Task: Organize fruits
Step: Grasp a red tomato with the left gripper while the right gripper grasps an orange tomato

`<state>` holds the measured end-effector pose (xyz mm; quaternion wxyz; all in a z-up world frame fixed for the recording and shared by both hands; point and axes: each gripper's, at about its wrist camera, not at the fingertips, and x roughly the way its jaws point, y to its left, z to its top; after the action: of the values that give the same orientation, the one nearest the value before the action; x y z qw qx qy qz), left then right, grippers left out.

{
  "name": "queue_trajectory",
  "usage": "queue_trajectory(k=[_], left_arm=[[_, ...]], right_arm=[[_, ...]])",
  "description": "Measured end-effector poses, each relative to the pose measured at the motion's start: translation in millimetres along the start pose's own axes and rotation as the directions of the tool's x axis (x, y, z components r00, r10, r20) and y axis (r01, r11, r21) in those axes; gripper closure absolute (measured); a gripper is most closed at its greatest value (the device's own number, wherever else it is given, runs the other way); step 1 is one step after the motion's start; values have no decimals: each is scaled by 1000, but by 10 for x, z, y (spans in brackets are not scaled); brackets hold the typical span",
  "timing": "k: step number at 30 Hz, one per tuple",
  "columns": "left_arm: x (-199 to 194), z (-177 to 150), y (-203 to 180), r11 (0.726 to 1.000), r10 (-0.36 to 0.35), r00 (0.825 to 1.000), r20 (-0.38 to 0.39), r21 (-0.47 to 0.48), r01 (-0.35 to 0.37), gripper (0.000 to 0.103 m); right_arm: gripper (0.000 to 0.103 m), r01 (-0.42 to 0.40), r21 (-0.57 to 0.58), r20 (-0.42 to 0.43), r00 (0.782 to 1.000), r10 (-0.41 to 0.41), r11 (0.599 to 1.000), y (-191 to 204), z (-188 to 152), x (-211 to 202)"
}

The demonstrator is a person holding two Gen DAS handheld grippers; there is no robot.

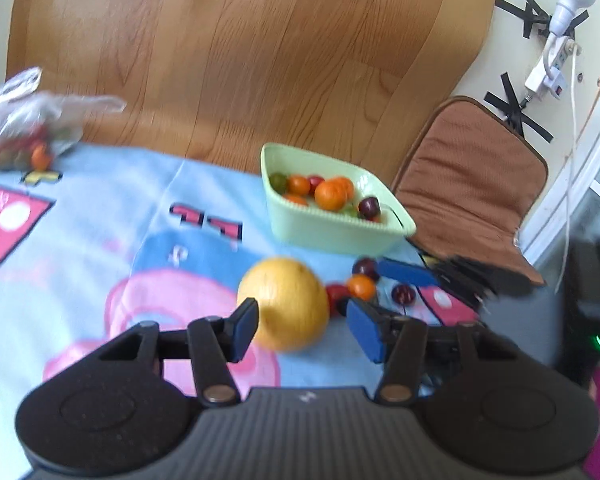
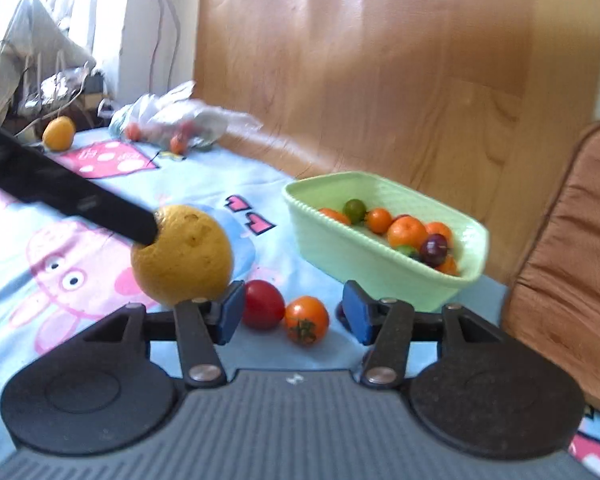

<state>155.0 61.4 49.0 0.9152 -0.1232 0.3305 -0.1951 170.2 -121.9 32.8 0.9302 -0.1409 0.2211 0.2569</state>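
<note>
Loose fruit is being gathered into the green basket (image 2: 384,252), and the step in hand looks like lining up on the next pieces. The basket sits on the cartoon blanket (image 1: 112,224) against the wooden board (image 1: 240,48), already holding several oranges, a green fruit and dark plums. The left gripper (image 1: 304,330) is partly open with nothing gripped; the big yellow grapefruit (image 1: 284,304) lies just ahead of its jaws, seemingly too wide for the present gap, though whether a pad touches it I cannot tell. In the right wrist view a dark finger of that gripper reaches the grapefruit's upper left side. The right gripper (image 2: 294,316) is also partly open and empty, aimed at a red tomato (image 2: 262,304) and an orange tomato (image 2: 306,318) lying side by side just ahead of its pads, near the basket. Further off, a plastic bag (image 2: 176,120) holds more small fruit and a second yellow fruit (image 2: 59,133) rests at the blanket's far corner. Next, I judge, the right gripper needs to settle on one tomato and close gently, since it may bruise or roll; the left must open wider for the grapefruit.
</note>
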Motion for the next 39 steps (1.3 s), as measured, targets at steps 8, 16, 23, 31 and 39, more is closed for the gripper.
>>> queue_trajectory(k=[8,16,23,31,39], left_arm=[[-119,-168,-16,1000,-20,1000,5,17,20,53],[24,-267,-203,996,-65,997,-43,64,67,53],[261,-232,-372,994,-25,998,-49,106,30,53],[564,-171,-635,971,66,998,-15,232,-60,54],[564,-274,-650,966,96,995,-26,242,-87,73]], right_arm=[[48,-45,-70,-49,998,42,997,-13,6,81],[58,-88,-74,-99,992,81,993,143,-248,-284],[58,-78,-36,-48,996,76,996,33,-262,-448],[62,-70,315,37,997,61,947,-655,-155,-518],[73,-97,349,-31,993,114,932,-485,-25,-134]])
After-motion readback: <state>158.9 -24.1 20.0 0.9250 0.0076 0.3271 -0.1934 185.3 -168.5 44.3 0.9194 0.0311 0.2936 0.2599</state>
